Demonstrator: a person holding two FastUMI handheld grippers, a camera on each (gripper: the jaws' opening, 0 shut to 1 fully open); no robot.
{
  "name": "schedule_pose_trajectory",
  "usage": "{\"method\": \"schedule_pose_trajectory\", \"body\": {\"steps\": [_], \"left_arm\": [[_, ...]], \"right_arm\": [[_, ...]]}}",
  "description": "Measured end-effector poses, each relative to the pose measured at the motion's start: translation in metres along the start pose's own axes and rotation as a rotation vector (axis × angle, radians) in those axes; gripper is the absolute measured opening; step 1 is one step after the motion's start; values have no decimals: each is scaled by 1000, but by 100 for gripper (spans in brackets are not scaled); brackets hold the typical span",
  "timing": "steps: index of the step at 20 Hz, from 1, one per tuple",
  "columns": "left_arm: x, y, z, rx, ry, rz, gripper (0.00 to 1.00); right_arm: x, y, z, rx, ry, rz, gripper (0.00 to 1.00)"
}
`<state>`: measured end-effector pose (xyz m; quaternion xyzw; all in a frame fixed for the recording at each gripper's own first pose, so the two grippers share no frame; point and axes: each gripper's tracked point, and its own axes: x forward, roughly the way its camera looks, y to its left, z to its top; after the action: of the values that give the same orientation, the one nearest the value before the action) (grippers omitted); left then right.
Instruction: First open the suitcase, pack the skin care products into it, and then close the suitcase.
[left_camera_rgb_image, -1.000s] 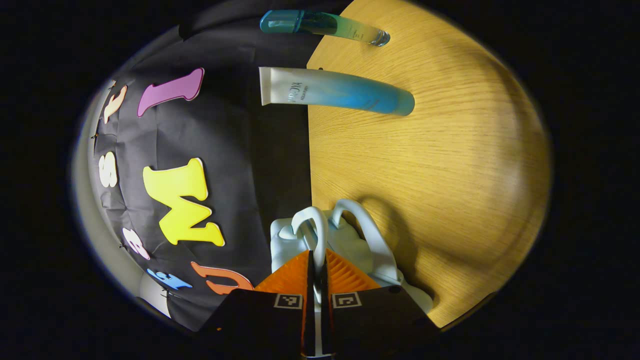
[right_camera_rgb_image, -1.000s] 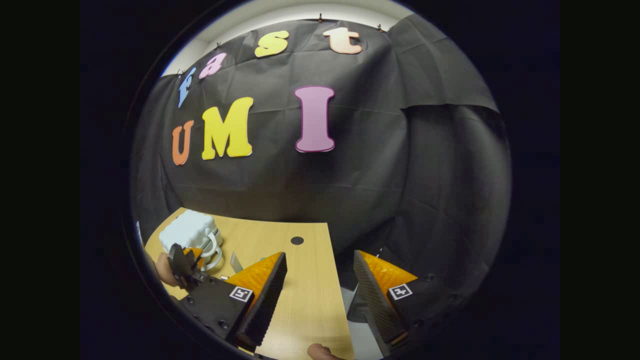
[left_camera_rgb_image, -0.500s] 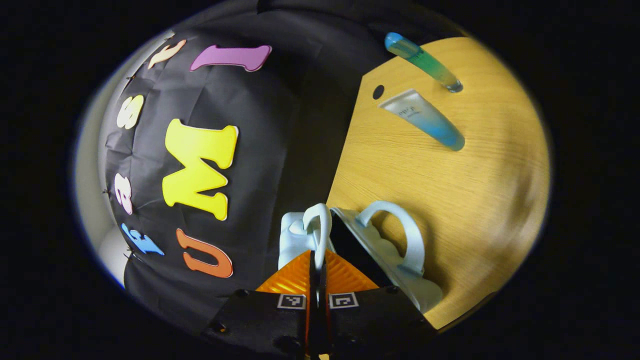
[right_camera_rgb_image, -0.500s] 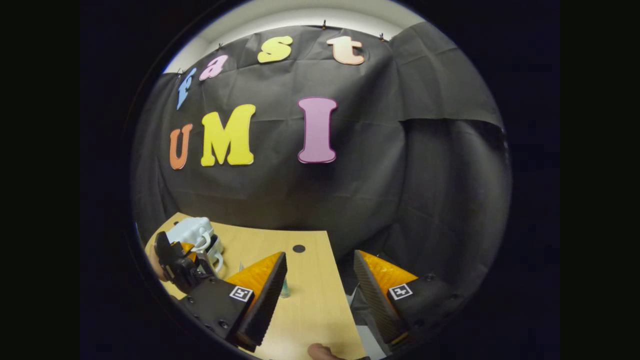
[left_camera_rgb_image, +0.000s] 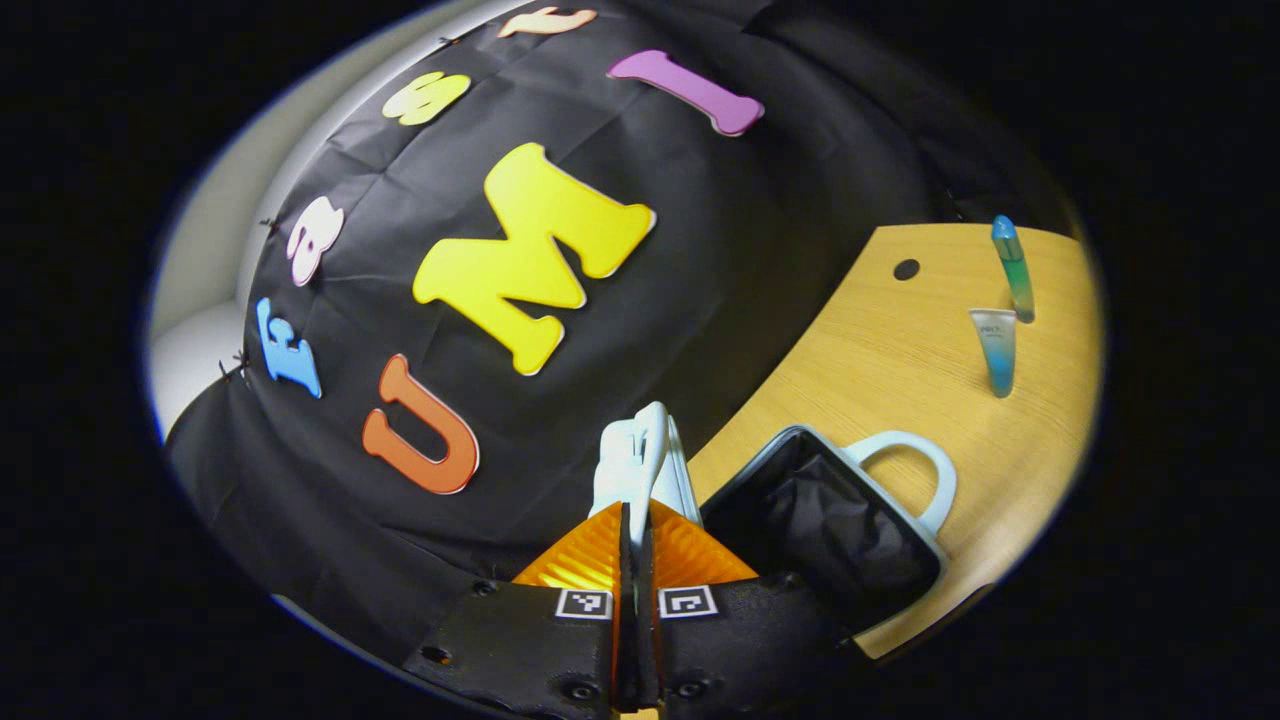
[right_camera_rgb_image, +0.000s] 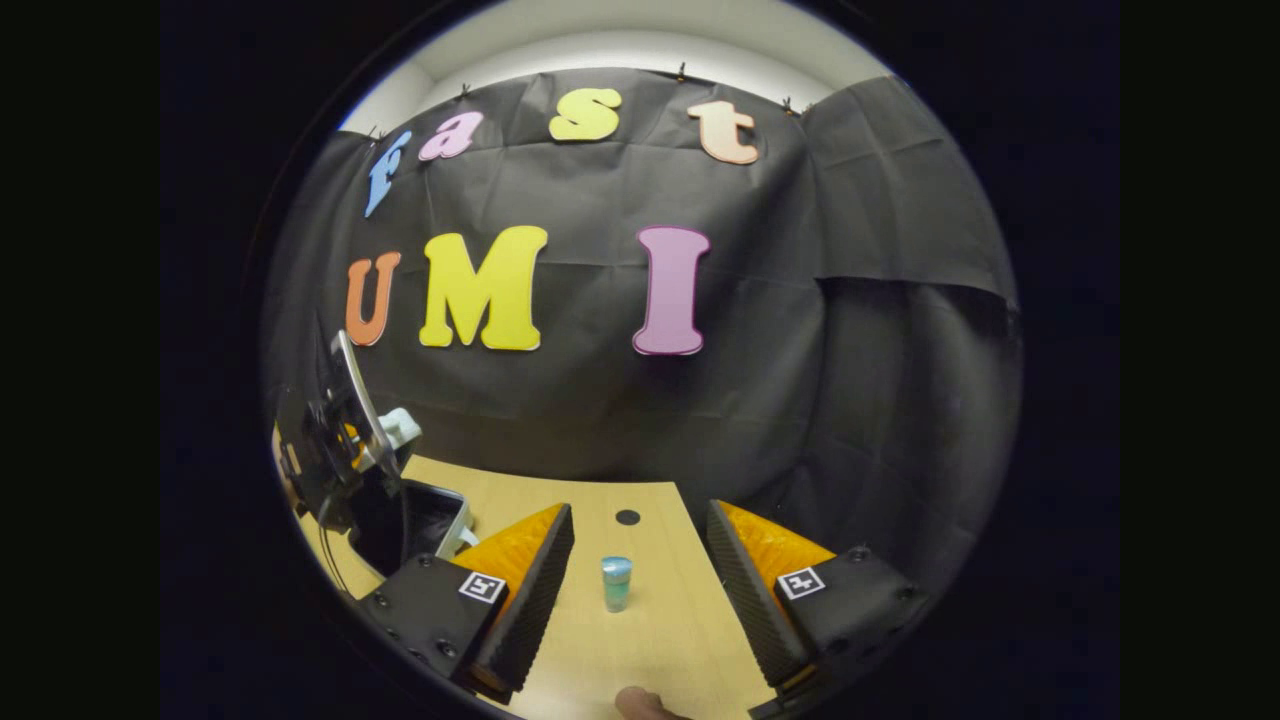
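— Where is the suitcase in the left gripper view?

— Bottom centre. The left gripper (left_camera_rgb_image: 636, 520) is pinched tight on the pale handle (left_camera_rgb_image: 640, 455) of the raised lid. Right of it, the open suitcase (left_camera_rgb_image: 830, 525) shows its dark lining on the wooden table (left_camera_rgb_image: 900, 350), its second handle (left_camera_rgb_image: 915, 470) beside it. Far right lie a tube (left_camera_rgb_image: 995, 348) and a bottle (left_camera_rgb_image: 1013, 265).

— And the right gripper view?

— At the left edge, the lid (right_camera_rgb_image: 352, 400) stands upright over the open case. The right gripper (right_camera_rgb_image: 640, 580) is spread wide in the lower centre, with a blue-green bottle (right_camera_rgb_image: 616, 583) on the table between its fingers, untouched.
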<state>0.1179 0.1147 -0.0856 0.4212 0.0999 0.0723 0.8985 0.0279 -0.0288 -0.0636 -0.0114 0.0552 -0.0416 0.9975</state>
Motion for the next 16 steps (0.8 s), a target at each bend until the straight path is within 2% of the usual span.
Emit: {"method": "schedule_pose_trajectory", "body": {"steps": [4, 9, 12, 16], "left_arm": [[8, 51, -29, -153, 4, 13, 2], [24, 93, -77, -297, -7, 23, 2], [31, 107, -105, -338, -8, 33, 3], [42, 123, -149, -326, 21, 53, 3]], "right_arm": [[-1, 43, 6, 0, -2, 0, 80], [1, 89, 11, 21, 13, -5, 80], [-2, 110, 8, 18, 28, -11, 80], [-9, 133, 6, -13, 35, -12, 80]]}}
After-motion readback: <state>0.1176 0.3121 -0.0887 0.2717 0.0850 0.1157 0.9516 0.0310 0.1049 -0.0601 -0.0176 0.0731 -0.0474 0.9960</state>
